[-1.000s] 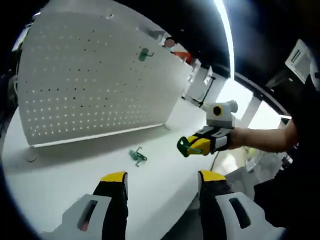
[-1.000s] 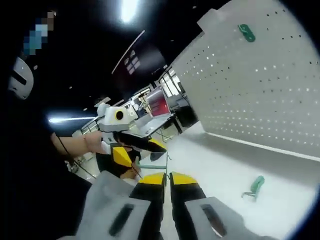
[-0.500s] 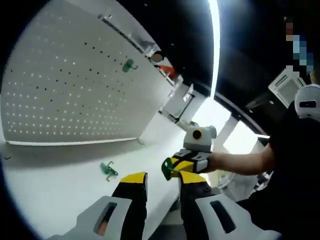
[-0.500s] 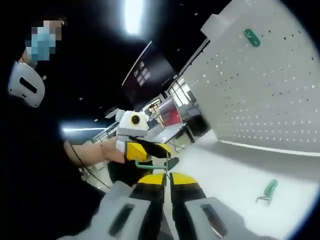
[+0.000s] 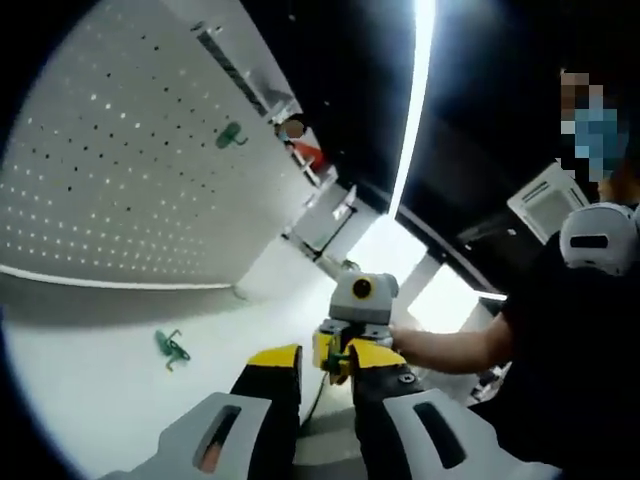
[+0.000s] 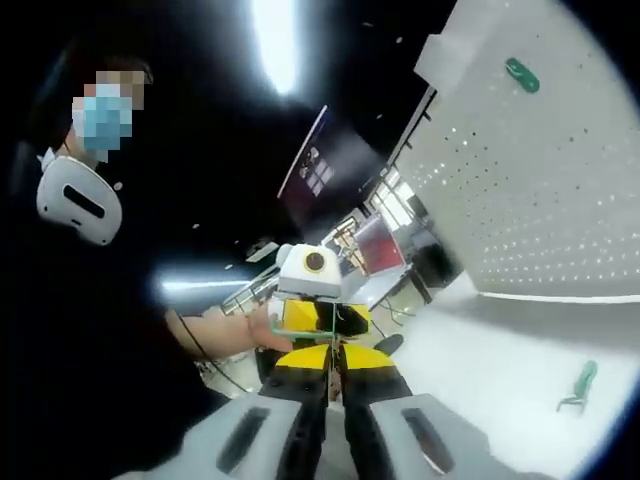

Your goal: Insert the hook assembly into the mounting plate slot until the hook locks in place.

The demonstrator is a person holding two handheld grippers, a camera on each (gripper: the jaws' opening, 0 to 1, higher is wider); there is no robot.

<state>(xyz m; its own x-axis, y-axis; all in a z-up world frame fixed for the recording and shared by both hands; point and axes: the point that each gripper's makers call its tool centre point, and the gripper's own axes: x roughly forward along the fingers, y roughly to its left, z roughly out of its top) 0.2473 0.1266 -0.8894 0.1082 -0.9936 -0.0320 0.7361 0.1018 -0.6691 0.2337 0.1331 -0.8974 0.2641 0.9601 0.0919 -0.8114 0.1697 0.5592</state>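
The right tool (image 6: 335, 358) has its jaws pressed together on a green wire hook (image 6: 318, 322). The left tool (image 5: 325, 362) faces it, jaws slightly apart around that hook's other end; whether it grips, I cannot tell. Both hang off the table's (image 5: 90, 390) near edge, far from the white pegboard (image 5: 120, 180).

A passing-over could slip: if one tool lets go before the other bites, the hook drops off the table.

I count three hooks: one held, one lying on the table (image 5: 170, 347), one hung high on the pegboard (image 5: 231, 134).
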